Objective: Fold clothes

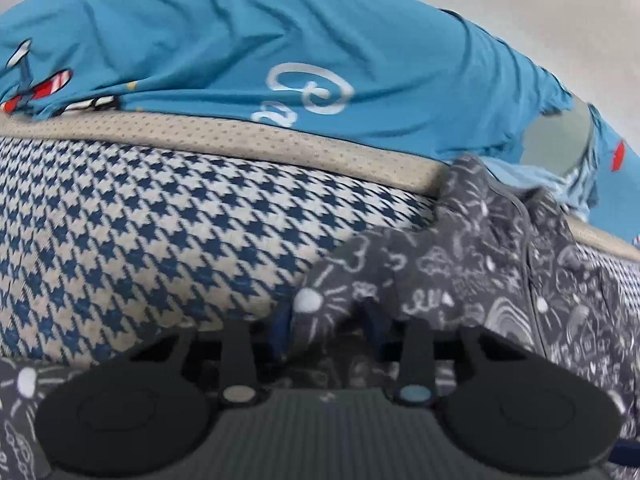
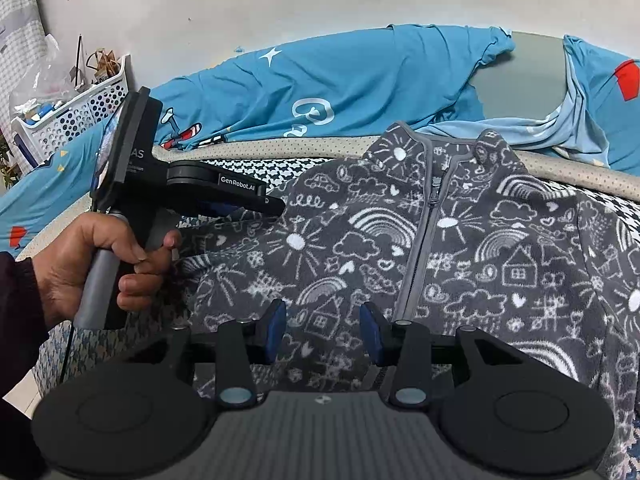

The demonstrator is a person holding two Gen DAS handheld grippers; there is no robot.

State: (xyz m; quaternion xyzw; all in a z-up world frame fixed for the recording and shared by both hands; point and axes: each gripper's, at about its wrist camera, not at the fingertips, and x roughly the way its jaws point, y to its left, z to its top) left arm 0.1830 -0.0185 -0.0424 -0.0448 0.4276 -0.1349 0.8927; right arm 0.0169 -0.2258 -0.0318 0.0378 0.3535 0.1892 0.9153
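Observation:
A grey fleece jacket [image 2: 480, 248] with white doodles and a grey zip lies front-up on a houndstooth mattress [image 1: 160, 220]. A hand [image 2: 88, 256] holds my left gripper [image 2: 274, 202] at the jacket's left shoulder. In the left wrist view a fold of the jacket [image 1: 460, 264] lies between the blue pads [image 1: 282, 328] of the left gripper [image 1: 328, 320], whose jaws stand wide apart. My right gripper [image 2: 324, 332] hovers open over the jacket's chest, just left of the zip, with nothing gripped.
A rumpled blue printed sheet [image 2: 360, 92] lies behind the jacket along the white wall. A white perforated basket [image 2: 80, 116] full of odds and ends stands at the far left. A beige mesh border [image 1: 240, 136] edges the mattress.

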